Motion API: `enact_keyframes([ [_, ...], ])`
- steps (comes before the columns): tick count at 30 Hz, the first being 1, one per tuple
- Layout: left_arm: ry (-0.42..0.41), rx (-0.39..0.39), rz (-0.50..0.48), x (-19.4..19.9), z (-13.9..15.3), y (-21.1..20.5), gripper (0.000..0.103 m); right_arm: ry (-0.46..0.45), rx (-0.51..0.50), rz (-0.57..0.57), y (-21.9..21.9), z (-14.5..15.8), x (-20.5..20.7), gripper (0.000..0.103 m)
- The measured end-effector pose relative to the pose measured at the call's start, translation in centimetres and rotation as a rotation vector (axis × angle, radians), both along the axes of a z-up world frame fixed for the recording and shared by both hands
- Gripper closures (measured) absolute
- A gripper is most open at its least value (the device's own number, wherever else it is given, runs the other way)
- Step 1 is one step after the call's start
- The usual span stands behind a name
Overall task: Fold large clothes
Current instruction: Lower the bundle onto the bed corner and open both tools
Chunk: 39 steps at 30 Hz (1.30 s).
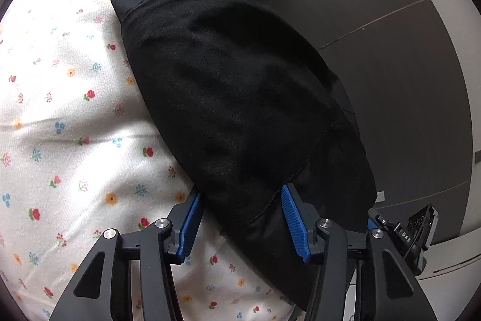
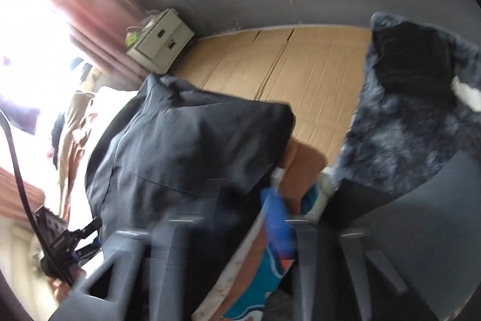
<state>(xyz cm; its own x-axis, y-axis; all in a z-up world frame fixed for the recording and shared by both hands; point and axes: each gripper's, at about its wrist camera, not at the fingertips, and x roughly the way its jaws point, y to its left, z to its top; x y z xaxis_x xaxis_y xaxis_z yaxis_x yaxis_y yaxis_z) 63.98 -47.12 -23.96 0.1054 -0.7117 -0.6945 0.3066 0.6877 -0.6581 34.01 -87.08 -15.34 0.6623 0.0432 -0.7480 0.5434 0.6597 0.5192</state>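
Note:
A folded black garment (image 1: 234, 86) lies on the flowered bedsheet (image 1: 75, 116), along the bed's right edge. My left gripper (image 1: 241, 191) stands open over its near corner, with the cloth between the blue pads (image 1: 293, 221) and a gap on each side. The right wrist view is blurred. There the same garment (image 2: 186, 146) looks dark grey, and its near edge sits in my right gripper (image 2: 240, 194). One blue pad (image 2: 275, 212) presses against the cloth; the other is hidden under it. The right gripper's body (image 1: 418, 230) also shows beside the garment.
Right of the bed is dark tiled floor (image 1: 390, 74). Flattened cardboard (image 2: 285, 74) covers the floor beyond, with a small pale cabinet (image 2: 162, 38) by the curtain. A fuzzy grey cover (image 2: 405, 125) hangs at the right. Beige clothes (image 2: 75, 134) lie further along the bed.

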Motion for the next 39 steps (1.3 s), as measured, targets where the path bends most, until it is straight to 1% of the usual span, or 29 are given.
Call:
enact_keyframes([
  [2,-0.008,-0.007,0.011,0.4,0.2,-0.6,0.053,-0.013,0.023,-0.012,-0.3,-0.5,0.1,0.092],
  [3,-0.016,-0.004,0.011,1.0,1.2,-1.3,0.053,-0.020,0.020,-0.015,-0.4,-0.4,0.1,0.093],
  [5,-0.035,0.006,0.015,1.7,2.7,-1.9,0.054,-0.033,0.001,-0.026,-0.1,-0.1,0.4,0.094],
  [8,-0.048,0.025,0.024,1.8,3.6,-2.5,0.053,-0.040,-0.028,-0.035,0.1,0.5,1.4,0.094],
  [11,-0.045,0.051,0.021,1.0,3.9,-2.2,0.051,-0.044,-0.045,-0.042,-0.1,0.6,2.2,0.094],
  [13,-0.071,0.078,0.016,0.2,4.3,-1.8,0.045,-0.046,-0.045,-0.044,-0.3,0.4,2.6,0.094],
  [14,-0.092,0.094,0.017,-0.2,4.7,-1.4,0.044,-0.049,-0.038,-0.039,-0.4,0.3,2.9,0.090],
  [15,-0.108,0.107,0.021,-0.7,5.0,-1.0,0.041,-0.050,-0.044,-0.030,-0.5,0.3,3.0,0.089],
  [16,-0.120,0.114,0.021,-1.1,5.4,-0.4,0.035,-0.034,-0.064,-0.027,-0.4,0.4,3.1,0.087],
  [18,-0.136,0.115,0.025,-1.6,6.2,0.9,0.030,-0.013,-0.073,-0.045,0.0,1.0,2.7,0.066],
  [20,-0.153,0.126,0.030,-3.0,6.8,2.3,0.028,-0.036,-0.051,-0.051,0.4,1.8,1.9,0.058],
  [23,-0.182,0.142,0.036,-4.6,8.3,4.3,0.025,-0.031,-0.084,-0.018,1.8,3.4,1.1,0.056],
  [24,-0.192,0.144,0.042,-5.1,9.0,5.1,0.022,-0.029,-0.100,-0.004,2.4,4.0,0.8,0.054],
  [25,-0.201,0.144,0.049,-5.6,9.5,5.7,0.018,-0.029,-0.112,0.008,3.1,4.5,0.5,0.050],
  [26,-0.213,0.144,0.055,-6.2,10.2,6.3,0.017,-0.031,-0.126,0.017,3.7,5.1,0.1,0.042],
  [27,-0.223,0.145,0.061,-6.7,10.9,6.9,0.015,-0.032,-0.146,0.025,4.4,5.8,-0.3,0.038],
  [29,-0.244,0.150,0.065,-7.9,12.5,7.9,0.013,-0.033,-0.169,0.045,5.7,6.8,-1.0,0.037],
  [32,-0.292,0.163,0.085,-10.0,15.0,9.8,0.009,-0.038,-0.177,0.061,7.3,8.3,-2.2,0.036],
  [34,-0.322,0.165,0.102,-11.5,16.8,11.5,0.005,-0.063,-0.195,0.076,8.6,9.5,-3.2,0.029],
  [36,-0.341,0.170,0.110,-12.7,18.1,12.7,0.004,-0.087,-0.199,0.096,9.8,10.3,-4.1,0.015],
  [37,-0.354,0.168,0.108,-13.6,18.7,13.4,0.001,-0.096,-0.199,0.108,10.5,10.7,-4.5,0.012],
  [39,-0.391,0.174,0.105,-15.3,19.9,14.6,0.000,-0.107,-0.214,0.123,11.9,11.5,-5.3,0.007],
])
